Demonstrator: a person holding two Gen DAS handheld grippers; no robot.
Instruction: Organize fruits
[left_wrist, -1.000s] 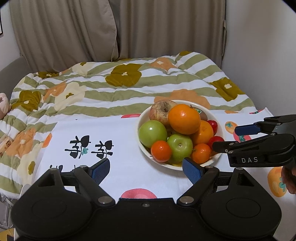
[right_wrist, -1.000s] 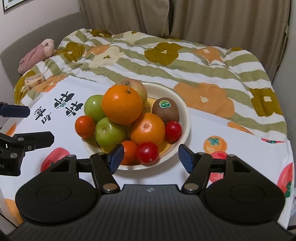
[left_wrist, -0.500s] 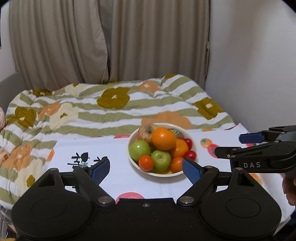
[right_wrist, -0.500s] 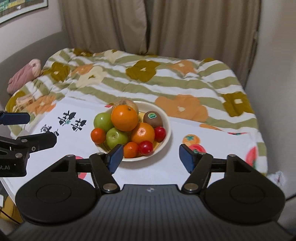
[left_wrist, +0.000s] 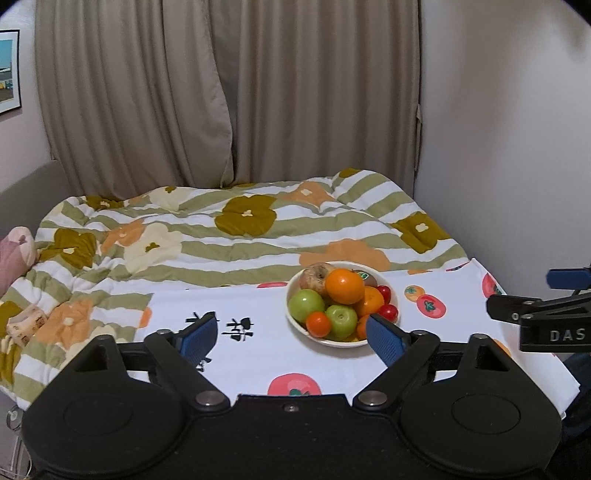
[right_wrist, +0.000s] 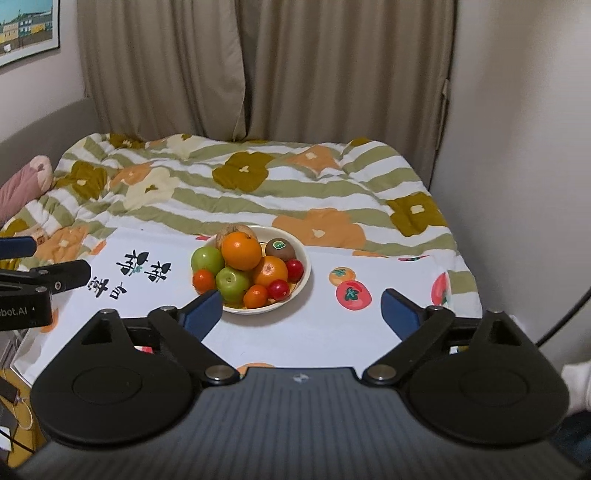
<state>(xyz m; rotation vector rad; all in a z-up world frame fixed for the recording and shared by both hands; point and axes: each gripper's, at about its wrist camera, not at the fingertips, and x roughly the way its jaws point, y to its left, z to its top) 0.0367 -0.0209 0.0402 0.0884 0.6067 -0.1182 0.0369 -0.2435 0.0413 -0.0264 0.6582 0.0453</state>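
L gripper (left_wrist: 291, 334): jaws apart, just been opening, nothing betw. them; lower centre of left wrist view. R gripper (right_wrist: 301, 308): jaws wide apart, just been opening, empty; lower centre of right wrist view. Bowl (right_wrist: 301, 282): cream, mid-frame on white printed cloth (right_wrist: 332, 332), well beyond both sets of pads. Contents, piled: lg orange (right_wrist: 241, 251) on top, 2 green apples, kiwi (right_wrist: 280, 248) w/ sticker at back right, brownish apple behind, sm. oranges, red tomatoes at right. Striped floral quilt (right_wrist: 258, 192) beyond cloth; beige curtains (right_wrist: 258, 74) across upper frame.

Soft, even indoor light, sharp focus, slight fisheye bending and dark vignetting at corners.
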